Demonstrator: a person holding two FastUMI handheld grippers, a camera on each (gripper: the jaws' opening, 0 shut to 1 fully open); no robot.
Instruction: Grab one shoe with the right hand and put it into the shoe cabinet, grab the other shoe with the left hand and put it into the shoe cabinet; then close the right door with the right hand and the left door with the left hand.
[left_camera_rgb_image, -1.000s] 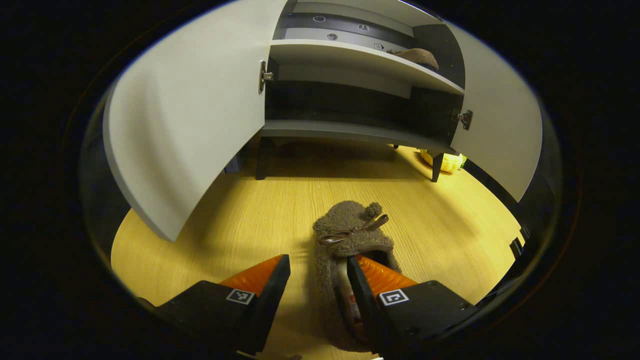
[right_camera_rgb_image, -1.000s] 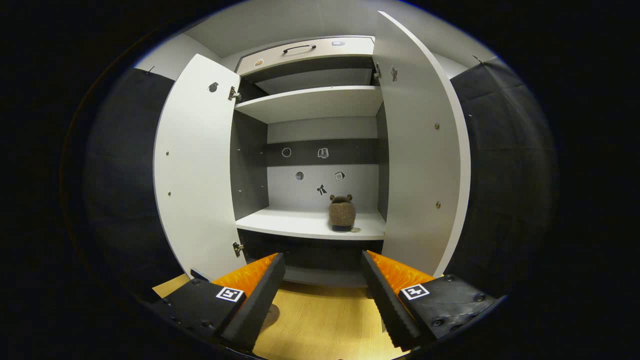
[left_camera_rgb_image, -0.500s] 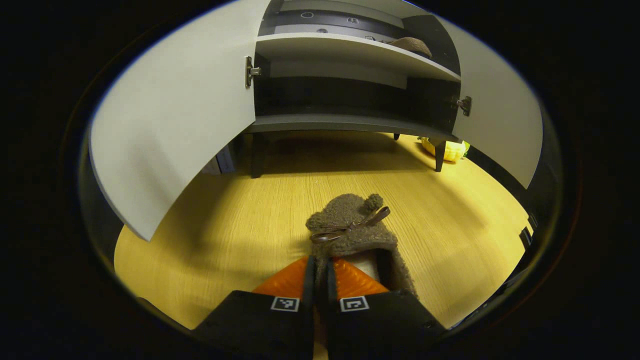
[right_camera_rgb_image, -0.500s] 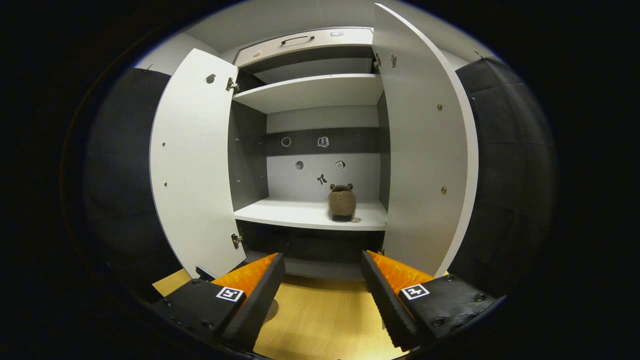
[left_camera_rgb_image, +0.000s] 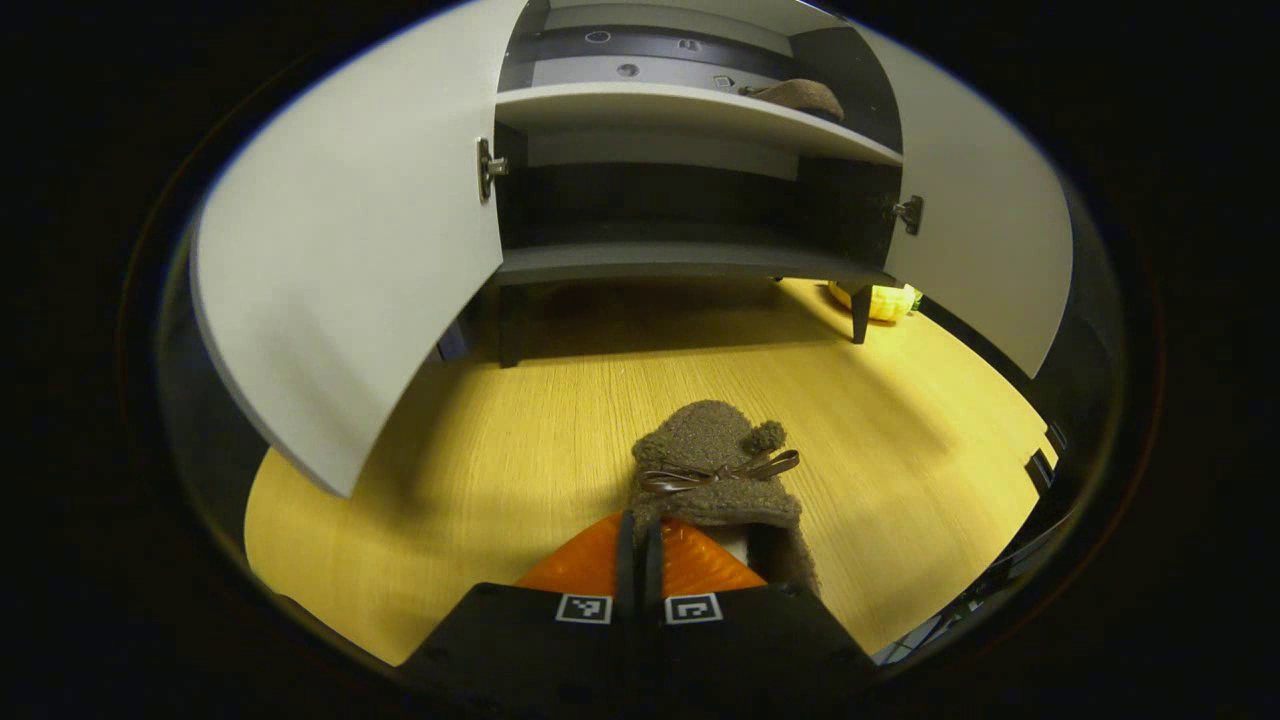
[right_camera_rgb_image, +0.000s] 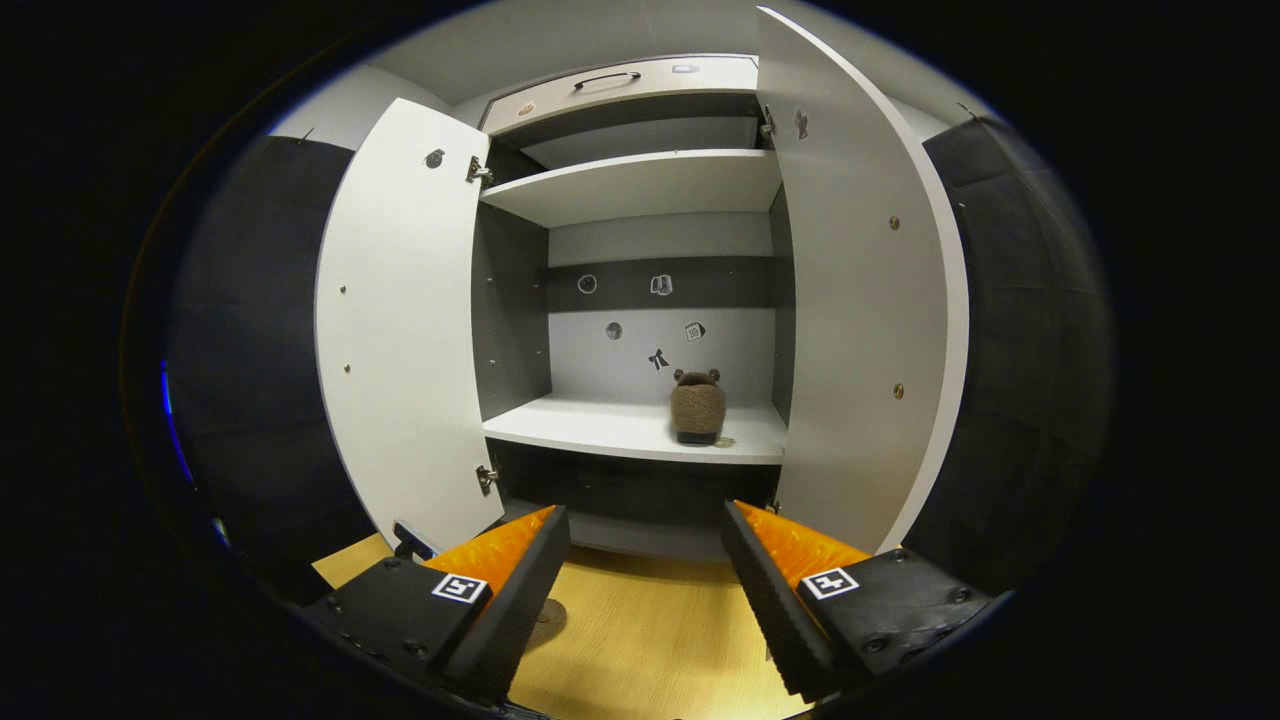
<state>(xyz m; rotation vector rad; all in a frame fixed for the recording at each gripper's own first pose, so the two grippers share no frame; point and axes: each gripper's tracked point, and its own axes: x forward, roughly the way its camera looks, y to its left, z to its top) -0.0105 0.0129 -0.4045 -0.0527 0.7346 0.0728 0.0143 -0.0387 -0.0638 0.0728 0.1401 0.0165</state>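
A shoe cabinet (right_camera_rgb_image: 640, 190) is seen standing on legs on the wooden floor (left_camera_rgb_image: 560, 400), with both doors swung wide: the left door (right_camera_rgb_image: 405, 330) and the right door (right_camera_rgb_image: 860, 300) are counted as two, and the opening between them is left free along its whole width. Three shelves can be counted in the right gripper view, the middle shelf (right_camera_rgb_image: 590, 425) being bare along its left part and front edge. Open floor is seen between the cabinet's front legs and the near edge of the left gripper view.

Two shoes are counted. One shoe (right_camera_rgb_image: 697, 408) is set upright near the right end of the middle shelf, close to the back wall. The other shoe (left_camera_rgb_image: 715, 470), brown and fuzzy with a bow, is found on the floor in front of the cabinet, well apart from its legs.

The left gripper (left_camera_rgb_image: 637, 540) is closed down on the near left edge of the floor shoe's collar, the fingers nearly touching; a second ago they were spread wide around it. The right gripper (right_camera_rgb_image: 645, 545) is held wide apart with nothing between its fingers, as before, facing the cabinet opening.
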